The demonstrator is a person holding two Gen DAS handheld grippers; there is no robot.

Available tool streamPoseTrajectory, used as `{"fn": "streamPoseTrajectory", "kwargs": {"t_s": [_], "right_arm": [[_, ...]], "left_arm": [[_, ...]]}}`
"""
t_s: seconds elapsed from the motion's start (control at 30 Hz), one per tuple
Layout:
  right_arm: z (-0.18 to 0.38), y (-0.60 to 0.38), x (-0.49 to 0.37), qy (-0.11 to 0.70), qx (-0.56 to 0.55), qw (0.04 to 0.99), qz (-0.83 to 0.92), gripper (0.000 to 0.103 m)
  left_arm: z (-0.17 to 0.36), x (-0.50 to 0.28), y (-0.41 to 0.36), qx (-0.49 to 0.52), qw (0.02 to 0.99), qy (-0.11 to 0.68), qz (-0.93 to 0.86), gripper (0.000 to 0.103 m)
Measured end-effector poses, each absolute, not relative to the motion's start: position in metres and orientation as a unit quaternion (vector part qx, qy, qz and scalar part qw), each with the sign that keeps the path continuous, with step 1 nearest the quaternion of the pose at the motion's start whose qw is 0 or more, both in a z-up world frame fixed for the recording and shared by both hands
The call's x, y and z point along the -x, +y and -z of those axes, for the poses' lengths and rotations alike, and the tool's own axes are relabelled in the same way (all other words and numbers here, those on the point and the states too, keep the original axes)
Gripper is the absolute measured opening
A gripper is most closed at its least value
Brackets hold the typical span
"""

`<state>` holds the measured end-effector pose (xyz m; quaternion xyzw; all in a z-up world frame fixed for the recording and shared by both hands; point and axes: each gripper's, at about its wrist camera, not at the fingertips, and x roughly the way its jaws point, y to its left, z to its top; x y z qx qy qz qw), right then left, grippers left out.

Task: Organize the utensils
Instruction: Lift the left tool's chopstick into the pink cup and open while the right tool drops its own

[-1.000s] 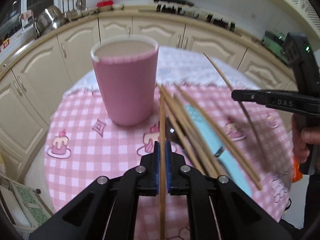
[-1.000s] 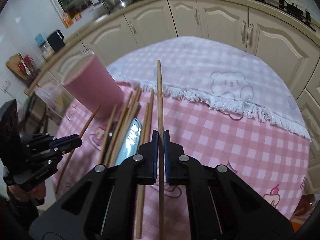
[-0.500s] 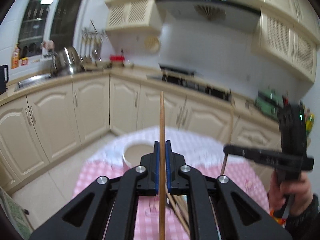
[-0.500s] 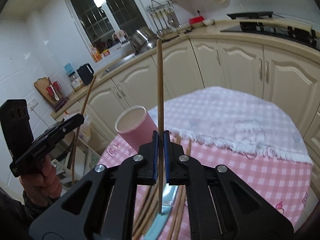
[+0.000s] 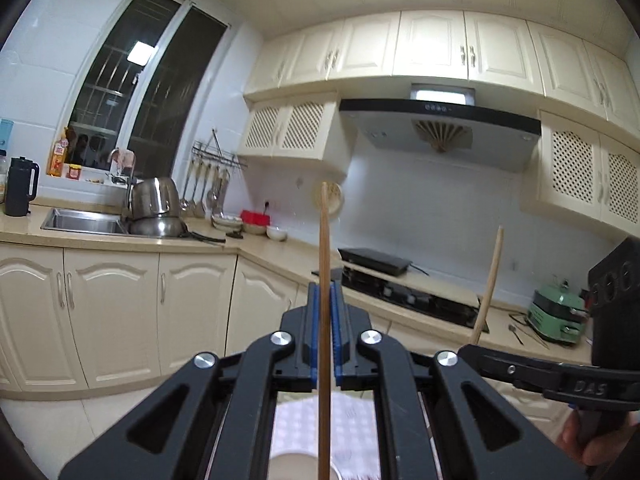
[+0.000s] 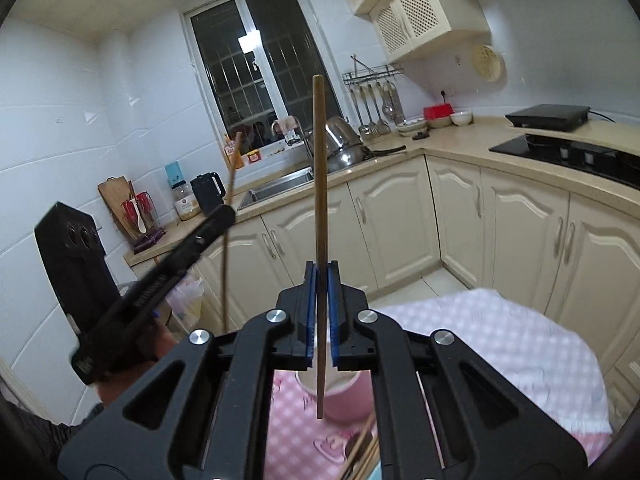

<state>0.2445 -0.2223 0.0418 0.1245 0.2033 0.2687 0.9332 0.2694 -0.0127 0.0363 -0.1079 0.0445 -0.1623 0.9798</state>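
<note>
Left gripper (image 5: 325, 330) clamped one chopstick (image 5: 324, 264) upright; right gripper (image 6: 320, 312) clamped another chopstick (image 6: 319, 184), perhaps slightly tilted, above pink cup (image 6: 346, 402) near tablecloth's (image 6: 500, 344) fringed edge.

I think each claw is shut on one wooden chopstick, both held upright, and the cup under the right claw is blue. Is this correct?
Not fully. The cup is pink, not blue; the right wrist view shows it below the right claw. The rest holds: that claw grips one upright chopstick, and the left claw grips another chopstick.
</note>
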Motion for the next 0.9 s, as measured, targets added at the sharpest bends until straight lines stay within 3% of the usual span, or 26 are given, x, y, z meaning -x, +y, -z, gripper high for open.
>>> {"fn": "streamPoseTrajectory", "kwargs": {"t_s": [0.63,0.7,0.73,0.77,0.8,0.83,0.9], "right_arm": [[0.001,-0.189,-0.296,0.262,-0.094,0.927,-0.25,0.006],[0.006,-0.191,-0.299,0.272,-0.101,0.925,-0.246,0.007],[0.008,-0.193,-0.301,0.274,-0.105,0.925,-0.242,0.013],[0.01,-0.196,-0.301,0.276,-0.11,0.925,-0.236,0.022],[0.011,-0.199,-0.301,0.276,-0.116,0.926,-0.231,0.06],[0.012,-0.204,-0.298,0.267,-0.127,0.928,-0.226,0.088],[0.013,-0.21,-0.293,0.261,-0.137,0.93,-0.22,0.088]], "left_arm": [[0.04,-0.326,-0.019,0.11,0.981,0.094,0.129,0.006],[0.042,-0.322,-0.018,0.106,0.98,0.1,0.132,0.013],[0.042,-0.319,-0.018,0.102,0.981,0.103,0.132,0.036],[0.042,-0.316,-0.017,0.1,0.981,0.105,0.129,0.048],[0.042,-0.312,-0.015,0.103,0.981,0.105,0.127,0.064],[0.041,-0.308,-0.011,0.105,0.981,0.104,0.127,0.074],[0.038,-0.3,-0.006,0.102,0.981,0.11,0.121,0.086]]}}
